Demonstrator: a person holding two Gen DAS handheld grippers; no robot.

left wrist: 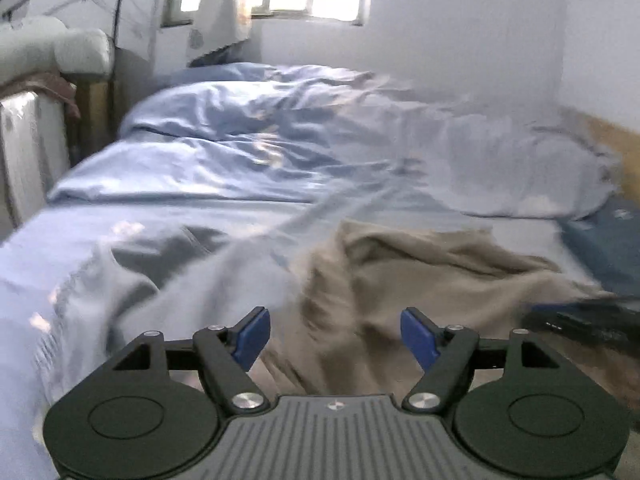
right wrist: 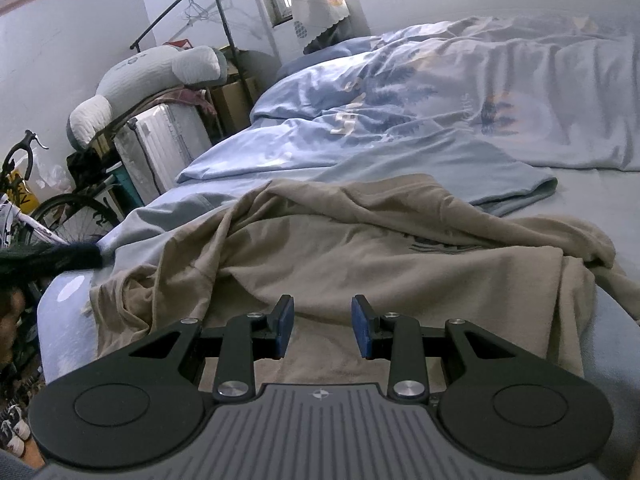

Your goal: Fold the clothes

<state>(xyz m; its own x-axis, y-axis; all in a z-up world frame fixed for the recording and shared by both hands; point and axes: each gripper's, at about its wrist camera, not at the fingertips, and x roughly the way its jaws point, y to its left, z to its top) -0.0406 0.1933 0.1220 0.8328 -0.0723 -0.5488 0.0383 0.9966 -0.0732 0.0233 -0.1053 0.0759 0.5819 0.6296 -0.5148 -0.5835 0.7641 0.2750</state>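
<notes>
Beige garment (right wrist: 360, 248) lies rumpled across the bed's (right wrist: 600, 184) near edge. Left gripper (left wrist: 335, 334) hangs released above it, blue pads wide apart, nothing between. Right gripper (right wrist: 322, 326) stands part-open over the cloth, gripping nothing.

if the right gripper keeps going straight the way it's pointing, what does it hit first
Most likely the beige garment rumpled on the bed: the open right gripper points down at it, nothing between.

Left tongs (left wrist: 335, 338) gape empty above a rumpled beige garment (left wrist: 420, 276) on the bed (left wrist: 60, 248).
</notes>
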